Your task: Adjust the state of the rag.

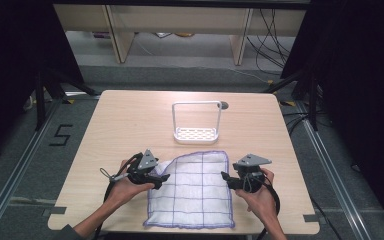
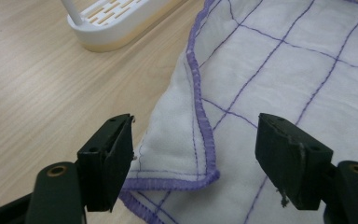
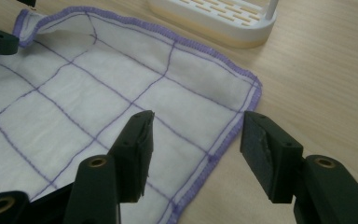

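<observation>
While both grippers stand released, the left gripper (image 2: 193, 161) straddles the cloth's (image 1: 196, 189) folded-over left corner and the right gripper (image 3: 193, 156) its right edge; neither grasps yet. Beyond stands the white rack (image 1: 196, 123), unused.

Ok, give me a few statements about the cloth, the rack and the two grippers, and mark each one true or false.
1. The cloth is white with a purple grid and purple edging. True.
2. The left gripper is shut on the cloth. False: its jaws stand open around a folded-over corner.
3. The white rack stands on the table beyond the cloth. True.
4. The right gripper is open at the cloth's edge. True.
5. The cloth hangs over the rack's handle. False: it lies on the table, apart from the rack.
</observation>
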### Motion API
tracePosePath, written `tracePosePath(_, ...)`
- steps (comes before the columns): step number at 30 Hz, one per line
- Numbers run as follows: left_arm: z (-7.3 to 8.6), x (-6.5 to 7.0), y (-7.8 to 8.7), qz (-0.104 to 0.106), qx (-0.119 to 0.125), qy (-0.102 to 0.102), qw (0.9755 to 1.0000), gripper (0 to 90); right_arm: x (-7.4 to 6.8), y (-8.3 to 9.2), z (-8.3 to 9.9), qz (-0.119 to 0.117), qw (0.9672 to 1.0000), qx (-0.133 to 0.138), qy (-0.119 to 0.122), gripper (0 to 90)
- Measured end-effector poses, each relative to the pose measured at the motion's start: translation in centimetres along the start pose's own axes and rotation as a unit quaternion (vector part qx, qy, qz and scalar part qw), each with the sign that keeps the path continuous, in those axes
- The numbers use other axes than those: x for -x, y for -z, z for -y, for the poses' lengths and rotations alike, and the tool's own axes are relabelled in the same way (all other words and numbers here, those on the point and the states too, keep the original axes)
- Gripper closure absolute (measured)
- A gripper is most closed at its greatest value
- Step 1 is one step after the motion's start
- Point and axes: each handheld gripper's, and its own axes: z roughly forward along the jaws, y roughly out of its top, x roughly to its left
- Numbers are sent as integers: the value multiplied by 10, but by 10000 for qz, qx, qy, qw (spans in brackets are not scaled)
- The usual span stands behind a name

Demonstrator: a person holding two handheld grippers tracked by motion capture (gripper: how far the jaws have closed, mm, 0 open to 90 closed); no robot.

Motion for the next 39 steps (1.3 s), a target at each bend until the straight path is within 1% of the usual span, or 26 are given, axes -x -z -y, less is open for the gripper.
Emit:
tracePosePath(1, -1, 0, -2, -3, 5, -18, 10000, 285, 1, -4, -2, -1, 10000, 45, 68, 450)
tracePosePath(2, -1, 0, -3, -37, -52, -104, 9999, 296, 1, -6, -4, 0, 10000, 2, 33, 450)
tracePosePath(5, -3, 1, -8, -58, -97, -147, 9998, 367, -1, -11, -7, -71, 9999, -60, 73, 448)
tracePosePath(6, -4, -1, -9, -38, -183, -271, 9995, 394, -1, -12, -7, -45, 9999, -45, 152, 446)
tracePosePath(10, -8, -8, -11, 71, -165, -365, 9992, 607, -4, -13, -10, -2, 9999, -78, 82, 440)
tracePosePath(12, -8, -9, -11, 39, -139, -341, 9993, 699, -3, -14, -11, -16, 9999, -40, 140, 440)
tracePosePath(13, -9, -12, -11, 78, -129, -446, 9989, 719, 0, -16, -17, 17, 9999, -43, 94, 441)
tracePosePath(14, -9, -12, -11, 76, -84, -379, 9992, 742, 3, -18, -18, 20, 9999, 3, 149, 441)
tracePosePath(17, -10, -17, -10, 117, -100, -447, 9989, 797, 11, -23, -26, 80, 9999, -26, 70, 438)
tracePosePath(19, -11, -20, -9, 135, -80, -431, 9989, 823, 18, -26, -31, 214, 9997, -8, 116, 439)
tracePosePath(21, -12, -23, -9, 142, 19, -266, 9995, 837, 24, -30, -37, 255, 9996, -66, 36, 445)
tracePosePath(22, -13, -25, -9, 107, 3, -310, 9995, 844, 26, -33, -39, 263, 9996, -128, -18, 446)
tracePosePath(23, -13, -26, -10, 100, 31, -244, 9996, 847, 29, -36, -41, 251, 9996, -156, -37, 452)
tracePosePath(24, -13, -27, -10, 88, 5, -267, 9996, 850, 31, -39, -42, 259, 9995, -170, -111, 463)
tracePosePath(26, -14, -30, -11, 98, 5, -242, 9997, 855, 37, -48, -44, 326, 9991, -254, -65, 476)
tracePosePath(27, -14, -30, -12, 93, 6, -211, 9997, 856, 38, -52, -46, 318, 9989, -325, -143, 486)
tracePosePath(28, -14, -32, -11, 110, -9, -243, 9996, 858, 41, -56, -46, 332, 9989, -335, -64, 494)
tracePosePath(30, -15, -35, -12, 112, 38, -135, 9998, 860, 42, -62, -46, 317, 9983, -474, -118, 504)
tracePosePath(31, -15, -36, -12, 112, 64, -77, 9999, 861, 45, -67, -46, 338, 9985, -441, 20, 505)
tracePosePath(32, -15, -38, -13, 89, 70, -52, 9999, 862, 44, -68, -46, 313, 9979, -551, -117, 506)
tracePosePath(34, -14, -41, -14, 119, 71, -18, 9999, 863, 47, -73, -45, 338, 9978, -562, -51, 507)
tracePosePath(35, -14, -41, -14, 108, 45, 0, 9999, 864, 48, -74, -45, 291, 9976, -623, -105, 507)
tracePosePath(36, -14, -42, -15, 126, 50, 24, 9999, 864, 50, -77, -44, 309, 9978, -591, -29, 507)
tracePosePath(37, -14, -43, -15, 126, 14, 10, 9999, 865, 50, -77, -44, 269, 9973, -659, -160, 508)
tracePosePath(38, -14, -44, -15, 92, 2, -4, 10000, 865, 51, -79, -44, 274, 9972, -675, -164, 507)
tracePosePath(39, -14, -44, -15, 92, 2, -4, 10000, 865, 53, -81, -43, 289, 9976, -624, -32, 506)
